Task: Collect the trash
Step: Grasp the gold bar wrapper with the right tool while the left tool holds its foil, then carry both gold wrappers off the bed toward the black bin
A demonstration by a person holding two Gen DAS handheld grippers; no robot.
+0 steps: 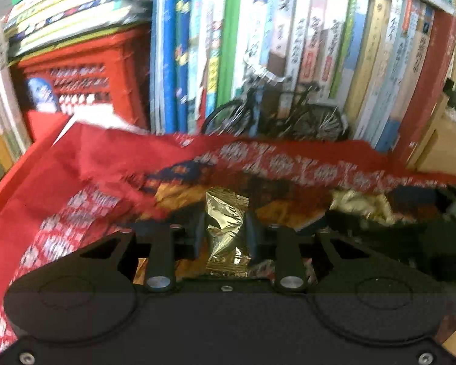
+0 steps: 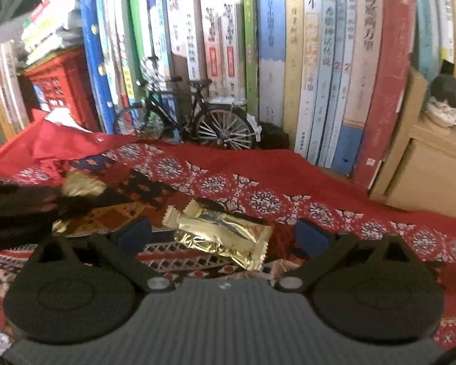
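Far left: a red crate [image 1: 85, 73] stands under a tilted pile of books [image 1: 70, 3], at the back of the bench.

Left, near: your left tongs [image 1: 226, 228] are drawn narrow and clamp a crinkled gold wrapper [image 1: 226, 231] between their pads; the wrapper stands on end in the grip. A fold of the red patterned cloth [image 1: 112, 164] that covers the bench rises across this view, blurred. More pale crumpled wrapping [image 1: 361, 203] lies to the right of the held piece, under the cloth's edge.

Centre, far: a small model bicycle [image 2: 185, 118] stands upright against a row of upright books [image 2: 288, 45].

Centre, near: your right tongs [image 2: 223, 232] stand wide, blue pads [image 2: 311, 237] well apart. A second gold wrapper [image 2: 219, 234] lies flat on the cloth between them, slanting from far left to near right; neither pad touches it. The left tongs' dark, blurred body [image 2: 21, 206] shows at this view's left edge.

Far right: a pale wooden box [image 2: 431, 164] sits beside the books.
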